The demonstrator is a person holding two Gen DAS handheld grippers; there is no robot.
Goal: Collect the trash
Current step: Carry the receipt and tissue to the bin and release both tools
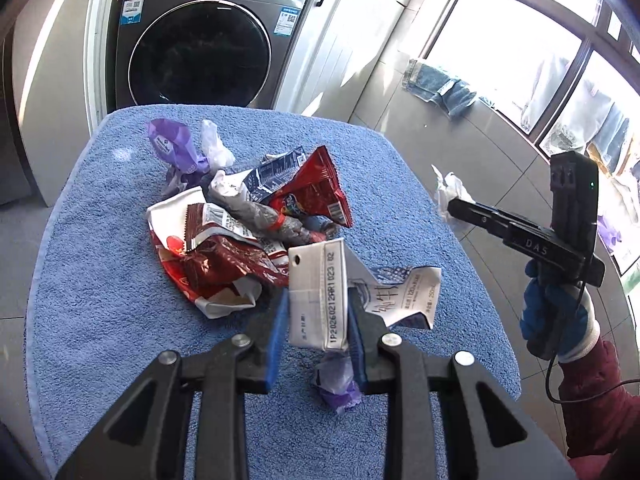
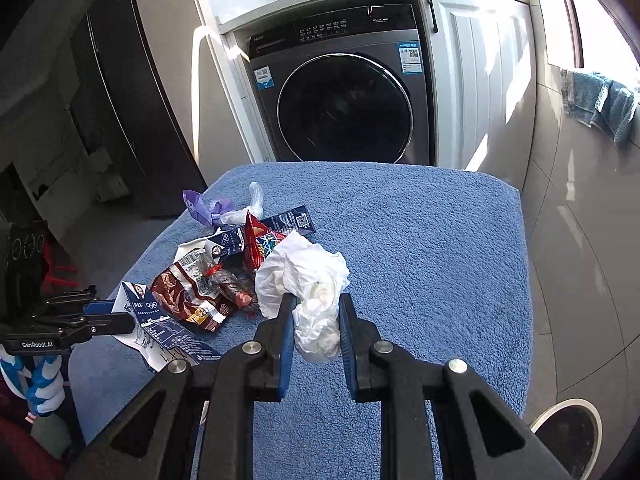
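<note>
A blue towel-covered table (image 1: 100, 300) carries a heap of trash: a red snack bag (image 1: 316, 192), a brown-red wrapper (image 1: 216, 256), a purple bag (image 1: 176, 148) and a small purple scrap (image 1: 338, 384). My left gripper (image 1: 318, 300) is shut on a flattened white milk carton (image 1: 316, 276), lifted clear of the towel. The left gripper (image 2: 108, 320) also shows at the left of the right wrist view with the carton (image 2: 160, 332). My right gripper (image 2: 316, 300) is shut on a crumpled white tissue (image 2: 304, 264), held above the towel. From the left wrist view the right gripper (image 1: 456, 204) and its tissue (image 1: 450, 188) hang beyond the table's right edge.
A dark washing machine (image 1: 200, 52) and a white cabinet (image 2: 480, 80) stand behind the table. A round bin (image 2: 568, 428) sits on the tiled floor at the table's near right corner. Blue cloths (image 1: 440, 88) lie by the window. A gloved hand (image 1: 556, 320) holds the right gripper.
</note>
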